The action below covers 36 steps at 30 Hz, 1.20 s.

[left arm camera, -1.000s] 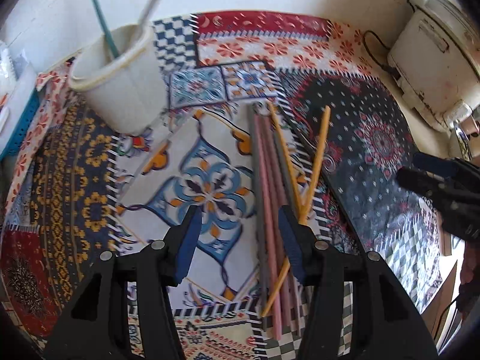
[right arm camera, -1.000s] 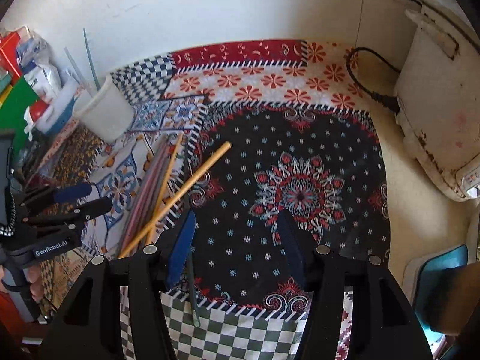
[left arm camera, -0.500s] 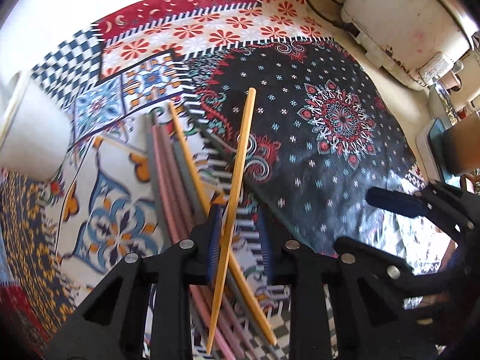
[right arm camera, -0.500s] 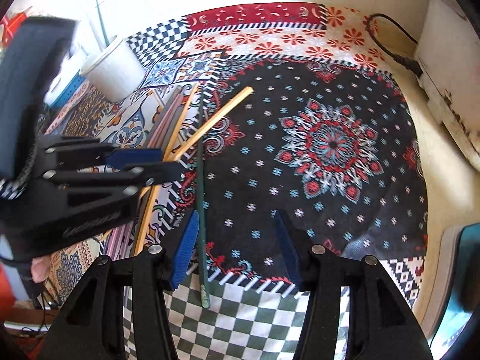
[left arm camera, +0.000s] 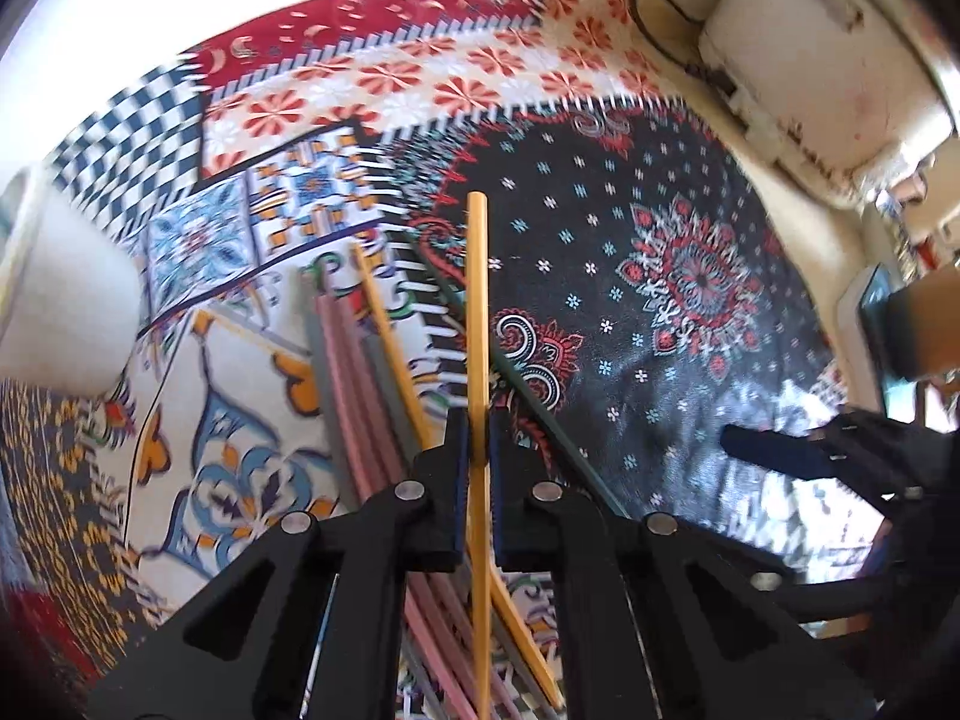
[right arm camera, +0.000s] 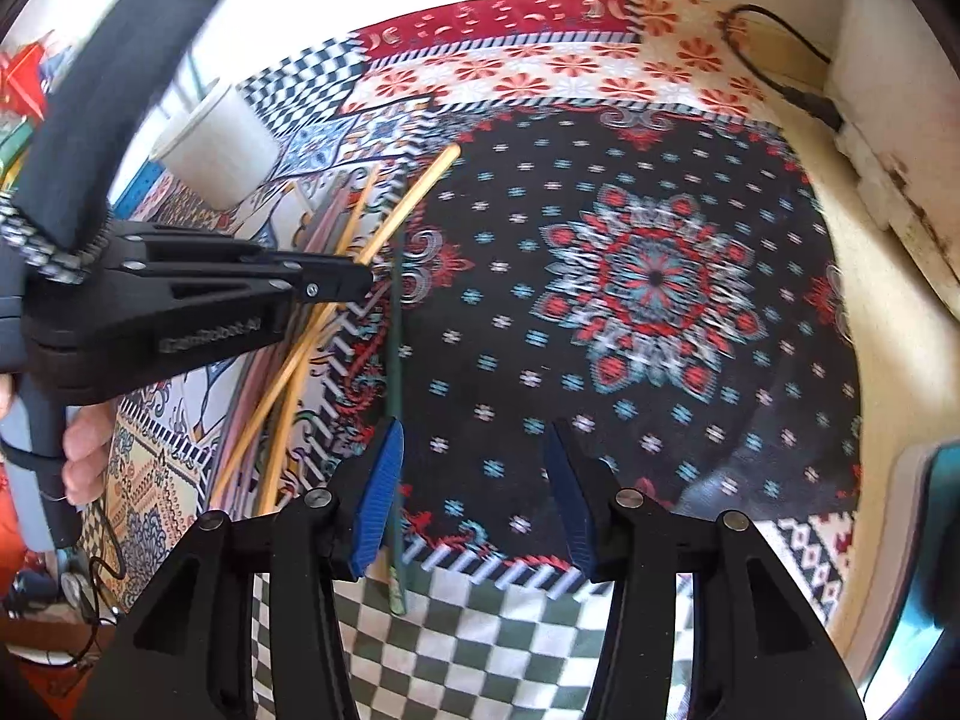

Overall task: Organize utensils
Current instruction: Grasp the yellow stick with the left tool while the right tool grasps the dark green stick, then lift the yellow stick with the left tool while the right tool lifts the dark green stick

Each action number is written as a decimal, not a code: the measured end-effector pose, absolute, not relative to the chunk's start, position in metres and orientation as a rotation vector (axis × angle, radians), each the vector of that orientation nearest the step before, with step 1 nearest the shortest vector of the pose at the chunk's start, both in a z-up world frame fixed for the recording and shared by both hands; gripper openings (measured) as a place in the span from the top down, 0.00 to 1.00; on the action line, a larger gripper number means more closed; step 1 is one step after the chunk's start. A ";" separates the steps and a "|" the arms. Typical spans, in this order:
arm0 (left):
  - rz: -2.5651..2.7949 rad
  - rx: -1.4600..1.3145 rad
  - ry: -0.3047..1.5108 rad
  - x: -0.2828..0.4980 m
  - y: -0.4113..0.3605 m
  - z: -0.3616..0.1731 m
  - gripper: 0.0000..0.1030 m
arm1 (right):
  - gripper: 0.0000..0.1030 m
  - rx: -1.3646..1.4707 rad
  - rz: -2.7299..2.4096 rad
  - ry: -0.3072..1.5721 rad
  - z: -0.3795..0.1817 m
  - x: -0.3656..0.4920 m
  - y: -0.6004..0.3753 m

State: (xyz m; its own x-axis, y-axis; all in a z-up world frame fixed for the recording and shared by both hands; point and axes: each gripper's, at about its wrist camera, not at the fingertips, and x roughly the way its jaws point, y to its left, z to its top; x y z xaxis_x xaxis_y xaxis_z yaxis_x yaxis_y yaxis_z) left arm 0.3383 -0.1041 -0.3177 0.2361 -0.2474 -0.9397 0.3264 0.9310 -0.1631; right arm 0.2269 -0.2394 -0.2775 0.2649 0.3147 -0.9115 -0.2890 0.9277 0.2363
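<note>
My left gripper (left arm camera: 475,450) is shut on a long yellow stick (left arm camera: 477,324), which runs forward between the jaws. The same stick (right arm camera: 414,198) shows in the right wrist view, held by the left gripper (right arm camera: 360,279). A bundle of pink, grey and yellow sticks (left arm camera: 360,384) lies on the patterned cloth beside it. A dark green stick (right arm camera: 396,360) lies apart, along the black patch's edge. My right gripper (right arm camera: 471,480) is open and empty, just right of the green stick's near end. A white cup (left arm camera: 54,300) stands at the left.
A patchwork cloth (right arm camera: 648,276) covers the table. A white appliance (left arm camera: 822,60) with a black cable (right arm camera: 780,72) stands at the back right. Boxes and packets (right arm camera: 24,90) crowd the far left behind the cup (right arm camera: 216,144).
My left gripper has swung right from the cup side, closed on the yellow stick and lifted its near part. My right gripper moved nearer the green stick, still open.
</note>
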 end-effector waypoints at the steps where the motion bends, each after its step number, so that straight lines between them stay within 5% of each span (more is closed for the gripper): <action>1: -0.391 0.047 1.266 0.335 -0.098 -0.313 0.96 | 0.56 0.009 0.423 1.243 -0.279 0.229 -0.234; 4: -0.362 0.017 1.243 0.323 -0.078 -0.303 0.96 | 0.57 -0.036 0.457 1.250 -0.282 0.233 -0.216; 14: -0.224 -0.102 1.171 0.293 -0.014 -0.281 0.96 | 0.91 -0.215 0.438 1.231 -0.290 0.252 -0.180; 28: -0.196 -0.184 1.105 0.269 0.011 -0.265 0.96 | 0.95 -0.098 0.367 1.280 -0.294 0.296 -0.164; 36: -0.180 -0.195 1.036 0.261 0.019 -0.235 0.96 | 0.95 -0.020 0.357 1.148 -0.246 0.282 -0.178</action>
State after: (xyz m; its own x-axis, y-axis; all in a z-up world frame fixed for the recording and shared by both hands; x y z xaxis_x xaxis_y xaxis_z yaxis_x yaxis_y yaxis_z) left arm 0.2612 0.0186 -0.2353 0.4977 -0.2392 -0.8337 0.0553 0.9680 -0.2447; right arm 0.2822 -0.1778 -0.2460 0.3601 0.2665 -0.8940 -0.2867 0.9436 0.1658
